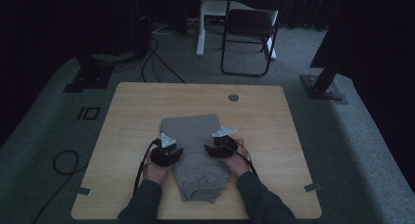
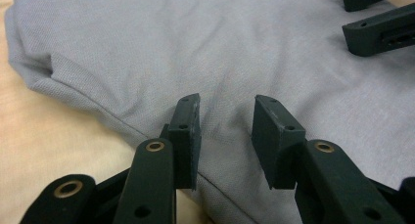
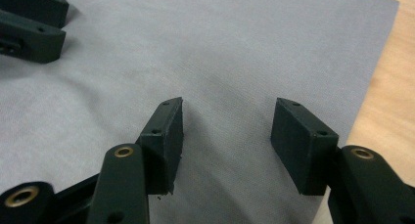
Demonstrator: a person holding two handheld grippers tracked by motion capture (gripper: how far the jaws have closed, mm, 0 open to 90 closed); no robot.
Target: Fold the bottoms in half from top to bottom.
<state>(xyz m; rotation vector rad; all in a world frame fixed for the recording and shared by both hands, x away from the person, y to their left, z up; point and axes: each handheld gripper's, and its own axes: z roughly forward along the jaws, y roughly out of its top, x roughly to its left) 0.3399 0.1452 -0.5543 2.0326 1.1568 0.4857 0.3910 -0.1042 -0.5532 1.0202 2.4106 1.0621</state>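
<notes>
A folded grey garment (image 1: pixel 195 136) lies on the wooden table (image 1: pixel 274 136), its folded end toward the near edge. My left gripper (image 1: pixel 175 151) hovers at the garment's left edge, jaws apart. In the left gripper view it (image 2: pixel 226 104) stands open over the grey cloth (image 2: pixel 195 48) with nothing between the pads. My right gripper (image 1: pixel 210 149) sits at the garment's right side. In the right gripper view it (image 3: pixel 227 106) is open above the cloth (image 3: pixel 220 38), close to its edge. Each gripper view catches the other gripper's jaws at a top corner.
A round cable hole (image 1: pixel 233 97) sits in the table's far part. Beyond the table stand a dark folding chair (image 1: pixel 249 33) and a white desk leg (image 1: pixel 200 23). Cables (image 1: pixel 63 163) trail over the grey carpet at the left. Bare wood surrounds the garment.
</notes>
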